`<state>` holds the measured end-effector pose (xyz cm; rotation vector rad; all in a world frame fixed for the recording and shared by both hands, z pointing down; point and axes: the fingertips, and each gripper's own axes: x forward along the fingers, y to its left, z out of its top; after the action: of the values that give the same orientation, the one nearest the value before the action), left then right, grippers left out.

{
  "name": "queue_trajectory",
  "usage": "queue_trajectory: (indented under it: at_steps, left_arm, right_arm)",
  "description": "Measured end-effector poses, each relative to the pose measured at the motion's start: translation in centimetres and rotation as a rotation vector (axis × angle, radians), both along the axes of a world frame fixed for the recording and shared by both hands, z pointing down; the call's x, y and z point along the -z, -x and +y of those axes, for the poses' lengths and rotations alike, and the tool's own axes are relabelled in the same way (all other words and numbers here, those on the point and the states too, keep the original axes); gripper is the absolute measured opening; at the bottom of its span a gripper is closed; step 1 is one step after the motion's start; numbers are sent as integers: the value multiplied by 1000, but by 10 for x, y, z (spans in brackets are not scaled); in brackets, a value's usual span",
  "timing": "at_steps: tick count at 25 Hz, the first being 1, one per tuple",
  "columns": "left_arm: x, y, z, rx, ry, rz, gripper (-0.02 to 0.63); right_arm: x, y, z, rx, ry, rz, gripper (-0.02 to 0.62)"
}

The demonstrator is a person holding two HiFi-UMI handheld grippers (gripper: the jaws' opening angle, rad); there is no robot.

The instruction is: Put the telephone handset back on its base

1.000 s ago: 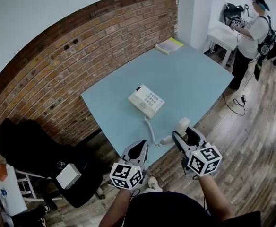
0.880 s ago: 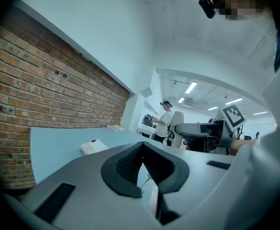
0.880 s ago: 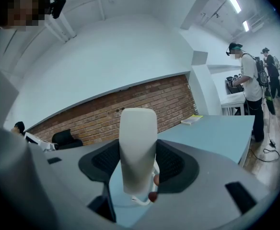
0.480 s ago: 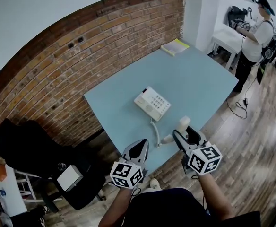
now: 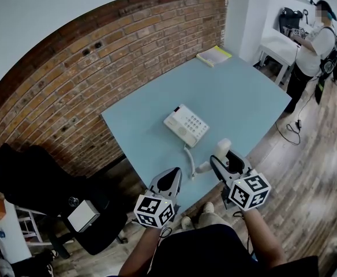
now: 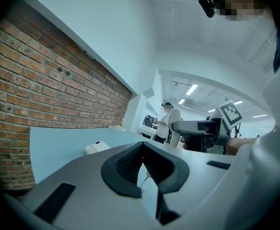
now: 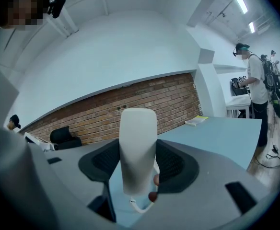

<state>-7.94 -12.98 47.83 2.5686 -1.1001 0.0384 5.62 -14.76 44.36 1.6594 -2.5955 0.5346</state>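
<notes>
The white telephone base (image 5: 186, 125) lies on the light blue table (image 5: 238, 97), its keypad up. Its curly cord (image 5: 189, 157) runs towards the near table edge. My right gripper (image 5: 223, 160) is shut on the white handset (image 5: 222, 149) and holds it upright over that edge, right of the base. In the right gripper view the handset (image 7: 138, 150) stands between the dark pads (image 7: 176, 164). My left gripper (image 5: 169, 180) hovers shut and holding nothing at the near edge, left of the cord. In the left gripper view the base (image 6: 98, 147) lies ahead to the left.
A yellow-green book (image 5: 213, 55) lies at the table's far corner. A brick wall (image 5: 99, 62) runs along the table's left side. A black chair (image 5: 36, 183) with a white box (image 5: 83, 215) stands at lower left. A person (image 5: 310, 45) stands by a white table (image 5: 278, 42) at the right.
The view has shifted slightly. My right gripper keeps its hold on the handset and sits a touch closer to the base. The left gripper has hardly moved.
</notes>
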Motion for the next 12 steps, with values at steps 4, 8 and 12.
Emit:
queue_trajectory:
  at_steps: [4, 8, 12]
  left_arm:
    - [-4, -2, -3, 11, 4, -6, 9]
    - [-5, -3, -14, 36, 9, -13, 9]
    - [-7, -6, -27, 62, 15, -17, 9]
  right_arm:
    - [-2, -3, -7, 13, 0, 0, 241]
    - [-5, -5, -21, 36, 6, -6, 241]
    - [-11, -5, -39, 68, 20, -10, 241]
